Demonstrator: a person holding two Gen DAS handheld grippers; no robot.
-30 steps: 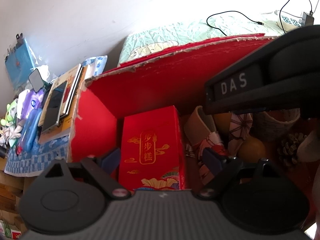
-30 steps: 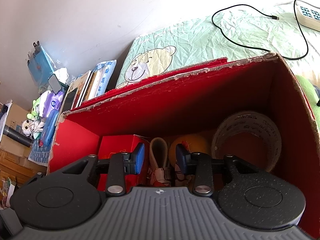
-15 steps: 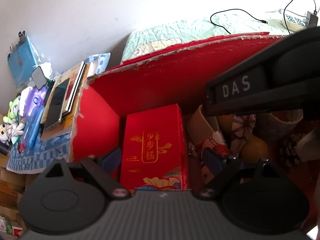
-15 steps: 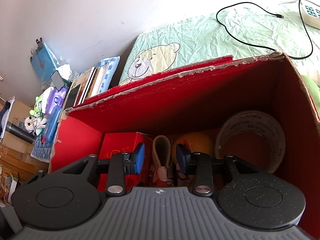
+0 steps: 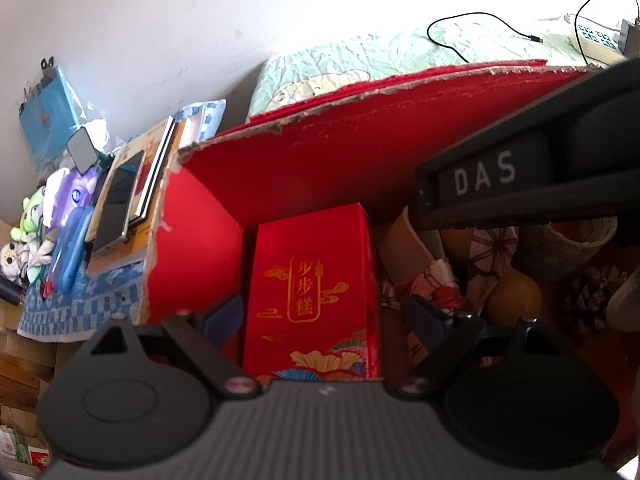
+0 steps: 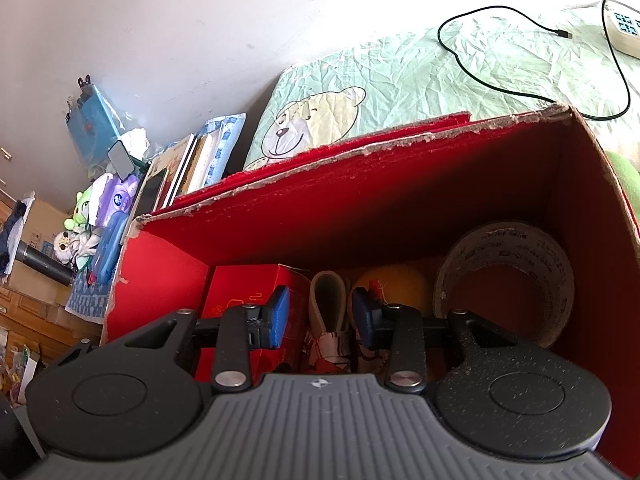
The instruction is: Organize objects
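A big red cardboard box holds a red gift box with gold print, a patterned slipper, an orange ball, a tape roll and a pine cone. My left gripper is open, its blue pads on either side of the gift box. My right gripper is partly open around the slipper, not clamped. The right gripper's body marked DAS shows in the left wrist view.
The box stands against a bed with a bear-print sheet, a black cable and a power strip. Left of it a side table carries books, a phone, wipes and plush toys.
Both grippers have shifted slightly with the views drifting a little; the jaws and the objects in the box look the same.
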